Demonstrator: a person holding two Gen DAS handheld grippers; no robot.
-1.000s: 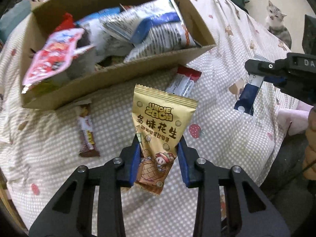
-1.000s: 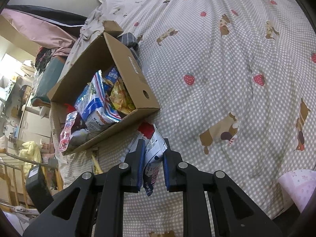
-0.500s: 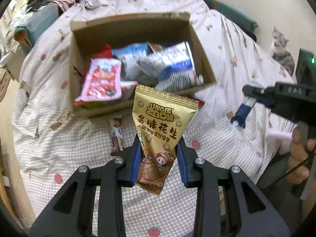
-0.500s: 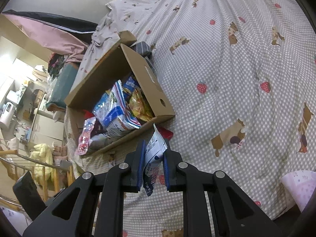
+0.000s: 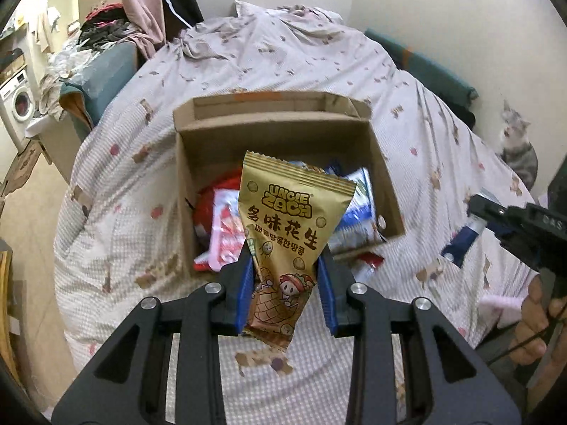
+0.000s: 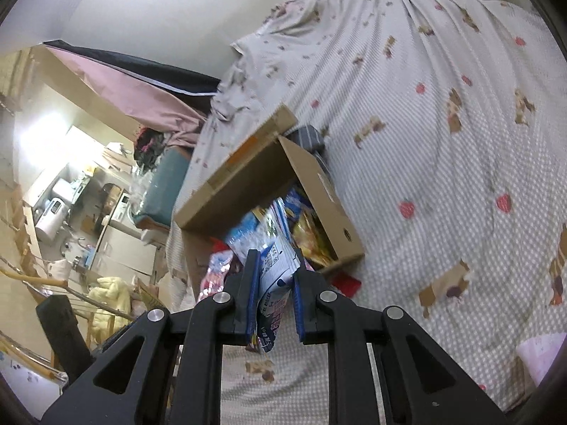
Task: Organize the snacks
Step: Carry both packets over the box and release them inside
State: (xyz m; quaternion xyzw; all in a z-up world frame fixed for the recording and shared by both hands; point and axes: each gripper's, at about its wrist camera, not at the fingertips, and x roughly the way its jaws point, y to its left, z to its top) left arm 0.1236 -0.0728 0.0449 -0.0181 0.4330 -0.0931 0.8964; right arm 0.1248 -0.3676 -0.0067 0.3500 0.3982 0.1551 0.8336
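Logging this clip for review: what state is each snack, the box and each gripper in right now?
Gold peanut packet: upright, clamped in left gripper, lifted off the bed.
Blue-white packet: clamped in right gripper, lifted.
Cardboard box: open on the bed, partly filled with snacks.
Red packet: lying on the bedspread beside the box.

Quick count: one cardboard box [image 5: 386,191], with at least four snack packets inside, hard to separate. One gold Uncle Zach peanut packet [image 5: 290,233], one white-and-blue snack packet [image 6: 274,279], one red packet [image 5: 368,260] lying on the bed beside the box, one cat [image 5: 517,148], two grippers.
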